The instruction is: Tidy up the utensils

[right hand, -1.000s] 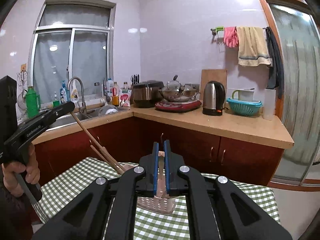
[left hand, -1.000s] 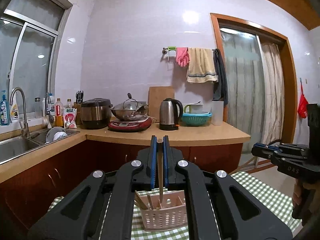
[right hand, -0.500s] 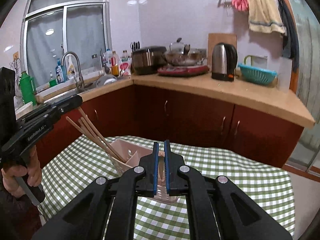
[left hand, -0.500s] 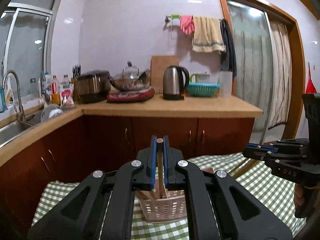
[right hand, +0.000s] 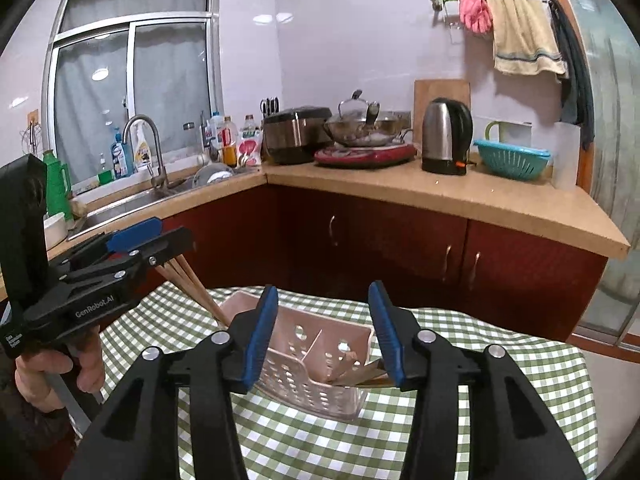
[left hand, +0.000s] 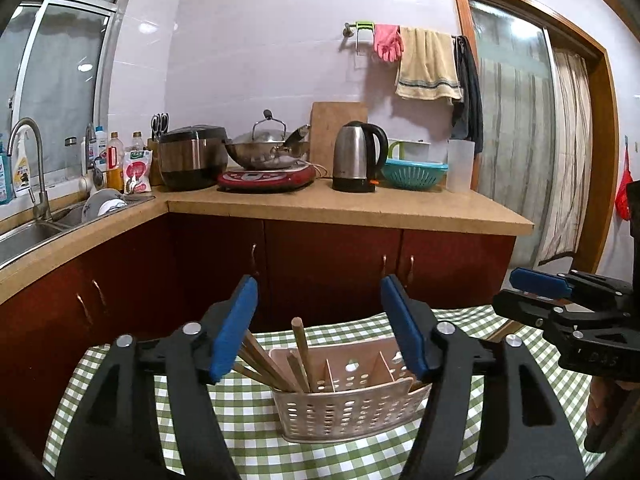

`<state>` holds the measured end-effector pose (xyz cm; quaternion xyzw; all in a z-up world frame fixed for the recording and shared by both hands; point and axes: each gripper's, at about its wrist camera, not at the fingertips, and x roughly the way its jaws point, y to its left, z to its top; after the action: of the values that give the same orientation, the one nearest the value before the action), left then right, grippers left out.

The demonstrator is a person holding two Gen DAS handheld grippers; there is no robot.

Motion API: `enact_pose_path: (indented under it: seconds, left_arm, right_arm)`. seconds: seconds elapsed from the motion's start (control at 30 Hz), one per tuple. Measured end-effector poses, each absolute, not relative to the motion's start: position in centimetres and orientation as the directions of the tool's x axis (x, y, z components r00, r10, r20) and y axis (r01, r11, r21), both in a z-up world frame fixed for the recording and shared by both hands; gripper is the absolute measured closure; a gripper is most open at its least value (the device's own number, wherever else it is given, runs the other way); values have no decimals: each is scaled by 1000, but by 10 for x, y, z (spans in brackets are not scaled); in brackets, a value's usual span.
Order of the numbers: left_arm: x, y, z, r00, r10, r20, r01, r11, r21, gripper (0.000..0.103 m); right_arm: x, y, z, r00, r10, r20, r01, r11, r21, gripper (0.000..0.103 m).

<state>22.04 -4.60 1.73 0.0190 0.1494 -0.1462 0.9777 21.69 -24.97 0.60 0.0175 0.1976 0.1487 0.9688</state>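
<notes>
Both my tongs were clamped shut a sec ago, each on a stick over the caddy; now both pairs of jaws are opening & the sticks sit in the caddy

Left wrist view: left gripper (left hand: 318,322) jaws spread wide, opening, pads pressing nothing. Below & between them the pink slotted utensil caddy (left hand: 352,404) stands on the green check tablecloth (left hand: 256,432). Wooden chopsticks (left hand: 280,364) lean in its left compartment, one more upright than the rest. Other compartments look bare from here. Right gripper (left hand: 540,284) at right edge

Right wrist view: right gripper (right hand: 322,312) jaws approx halfway apart, opening, gripping nothing. Caddy (right hand: 316,372) between & under the pads; utensil ends (right hand: 360,372) lie low in the near-right compartment, can't tell what kind. Chopsticks (right hand: 192,288) slant up from the far-left end toward my left gripper (right hand: 160,236), held in my left hand (right hand: 60,372)
</notes>
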Motion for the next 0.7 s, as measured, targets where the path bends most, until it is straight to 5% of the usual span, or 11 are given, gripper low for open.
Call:
enact_pose_path:
  seconds: [0.23, 0.7]
  left_arm:
    - [203, -41, 31, 940, -237, -243, 242, 970, -11, 15]
    - [120, -20, 15, 947, -144, -286, 143, 989, -28, 6]
  right_arm:
    - [196, -254, 16, 924, 209, -320, -198, 978, 68, 34]
    - [124, -243, -6, 943, 103, -317, -94, 995, 44, 26]
